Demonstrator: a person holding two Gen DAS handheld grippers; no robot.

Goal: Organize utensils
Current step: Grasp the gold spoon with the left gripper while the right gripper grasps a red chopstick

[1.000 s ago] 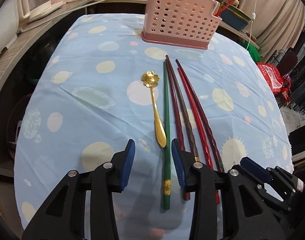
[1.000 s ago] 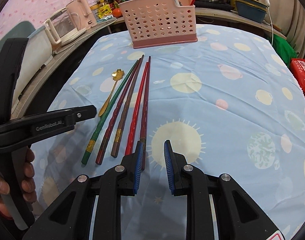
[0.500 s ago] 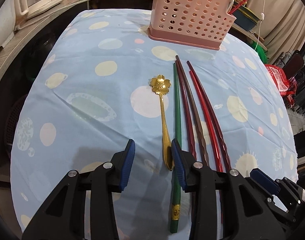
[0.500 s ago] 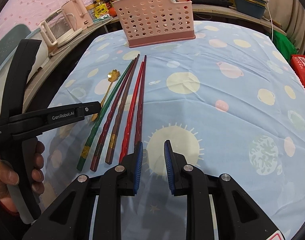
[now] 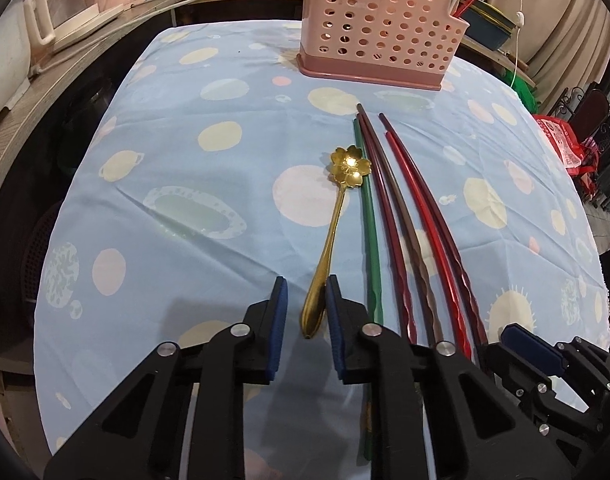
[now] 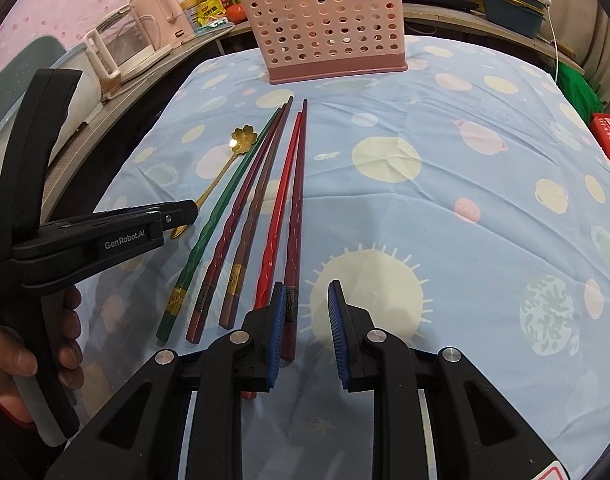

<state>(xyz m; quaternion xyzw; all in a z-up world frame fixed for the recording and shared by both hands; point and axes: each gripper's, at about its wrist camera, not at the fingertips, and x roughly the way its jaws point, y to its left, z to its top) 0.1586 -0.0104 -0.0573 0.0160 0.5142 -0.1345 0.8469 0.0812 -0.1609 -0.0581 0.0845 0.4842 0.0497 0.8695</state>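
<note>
Left gripper (image 5: 305,312) low centre of its frame, fingers spread, gold flower spoon (image 5: 332,236) handle end lying between the pads, not pinched. Right of the spoon five chopsticks side by side on the blue spotted tablecloth (image 5: 185,200): green chopstick (image 5: 371,240), two dark red/brown, two red. Pink perforated holder (image 5: 379,28) at top centre. Right gripper (image 6: 305,320) bottom centre, fingers spread, nothing between them; dark red chopstick (image 6: 296,216) just beside its left pad. "GenRobot.AI" is printed on the left gripper's side, middle left of right view.
</note>
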